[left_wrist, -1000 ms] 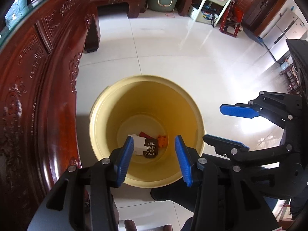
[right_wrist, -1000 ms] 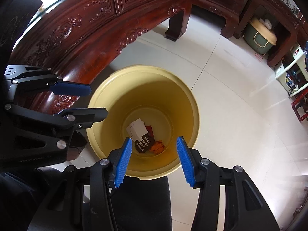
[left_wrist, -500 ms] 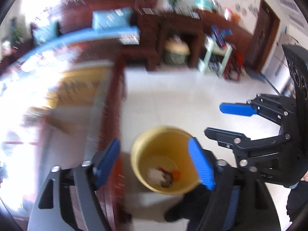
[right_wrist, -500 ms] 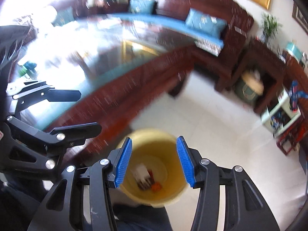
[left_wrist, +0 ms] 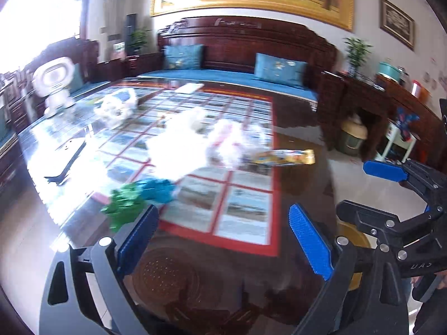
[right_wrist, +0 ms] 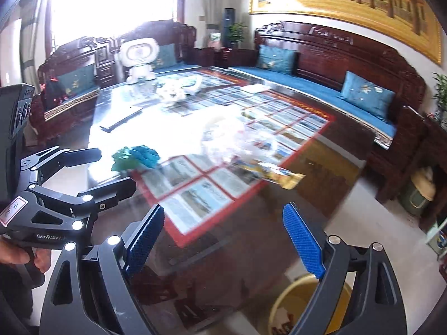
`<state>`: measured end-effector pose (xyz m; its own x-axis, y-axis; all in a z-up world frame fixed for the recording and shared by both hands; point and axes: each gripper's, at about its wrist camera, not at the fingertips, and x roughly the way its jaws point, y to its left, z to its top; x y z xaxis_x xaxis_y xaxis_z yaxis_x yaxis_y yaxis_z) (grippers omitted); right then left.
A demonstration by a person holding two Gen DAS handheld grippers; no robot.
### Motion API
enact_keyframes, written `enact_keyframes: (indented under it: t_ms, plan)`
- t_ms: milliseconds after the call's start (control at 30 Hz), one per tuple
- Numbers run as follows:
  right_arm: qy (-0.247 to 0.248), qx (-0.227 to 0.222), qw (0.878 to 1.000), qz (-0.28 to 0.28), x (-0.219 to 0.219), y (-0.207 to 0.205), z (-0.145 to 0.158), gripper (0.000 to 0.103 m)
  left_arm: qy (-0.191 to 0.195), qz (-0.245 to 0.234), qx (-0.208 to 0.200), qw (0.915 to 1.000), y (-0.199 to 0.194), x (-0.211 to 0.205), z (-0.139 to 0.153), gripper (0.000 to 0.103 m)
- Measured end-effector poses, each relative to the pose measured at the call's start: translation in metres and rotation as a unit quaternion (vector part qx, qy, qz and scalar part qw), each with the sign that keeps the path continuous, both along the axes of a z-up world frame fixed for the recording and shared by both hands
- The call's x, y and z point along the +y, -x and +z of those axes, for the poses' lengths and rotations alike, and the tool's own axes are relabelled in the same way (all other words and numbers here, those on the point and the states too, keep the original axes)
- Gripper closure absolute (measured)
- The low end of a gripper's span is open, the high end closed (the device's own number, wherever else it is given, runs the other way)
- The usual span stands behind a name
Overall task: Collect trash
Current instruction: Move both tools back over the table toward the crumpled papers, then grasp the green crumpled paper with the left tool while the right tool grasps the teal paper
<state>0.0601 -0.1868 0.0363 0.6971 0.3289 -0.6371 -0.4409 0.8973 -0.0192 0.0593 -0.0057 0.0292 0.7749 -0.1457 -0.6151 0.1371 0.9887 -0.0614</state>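
Observation:
Trash lies on the glass-topped wooden table [left_wrist: 251, 251]: a crumpled green and blue wrapper [left_wrist: 139, 198] [right_wrist: 137, 157], a yellow snack wrapper [left_wrist: 282, 157] [right_wrist: 275, 174], and clear or white crumpled plastic [left_wrist: 223, 142] [right_wrist: 232, 136]. My left gripper [left_wrist: 223, 243] is open and empty over the table's near end. My right gripper [right_wrist: 225, 240] is open and empty too, to the right of the left one. The yellow bin [right_wrist: 304, 304] stands on the floor below the table edge, with scraps inside.
A white robot toy [right_wrist: 139, 58] and a white bowl-like object [right_wrist: 176, 89] stand at the table's far end. A black flat tool [left_wrist: 67, 167] lies at its left. Blue-cushioned wooden sofas [left_wrist: 237, 78] surround the table. White tiled floor [right_wrist: 363, 217] lies to the right.
Both grippers have swung up from over the yellow bin to face the table top. Both stay open and empty. The view is still slightly blurred.

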Motion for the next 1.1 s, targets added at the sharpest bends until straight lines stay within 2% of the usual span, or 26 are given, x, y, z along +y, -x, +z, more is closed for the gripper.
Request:
enact_keyframes:
  t_ms: [133,333,433,667,800,933,1000,1100]
  plan:
    - [0.002,-0.003,1.0,0.017,0.042,-0.009,-0.002,0.019,-0.003,0.039,0.003,0.9992,-0.01,0.049,-0.007,0.008]
    - [-0.013,0.016,1.0,0.023,0.065,-0.024,-0.013,0.019,-0.004,0.077,0.009,0.997,-0.032,0.098,-0.027,0.008]
    - [-0.014,0.028,0.999,0.032,0.074,-0.032,-0.02,0.019,0.003,0.058,0.018,0.9982,-0.043,0.111,-0.039,0.008]
    - [-0.021,0.048,0.998,0.042,0.091,-0.045,-0.03,0.019,-0.057,-0.017,0.014,0.9982,-0.074,0.107,-0.062,0.008]
    - [-0.021,0.051,0.997,0.047,0.095,-0.051,-0.03,0.019,-0.05,-0.039,0.034,0.9974,-0.094,0.112,-0.072,0.008]
    - [-0.02,0.057,0.997,0.05,0.1,-0.055,-0.033,0.019,-0.029,-0.035,0.041,0.9981,-0.104,0.117,-0.078,0.009]
    - [-0.019,0.058,0.997,0.051,0.101,-0.057,-0.034,0.019,-0.026,-0.033,0.045,0.9981,-0.106,0.117,-0.08,0.011]
    - [-0.02,0.06,0.997,0.051,0.102,-0.059,-0.035,0.019,-0.029,-0.043,0.057,0.997,-0.108,0.112,-0.085,0.024]
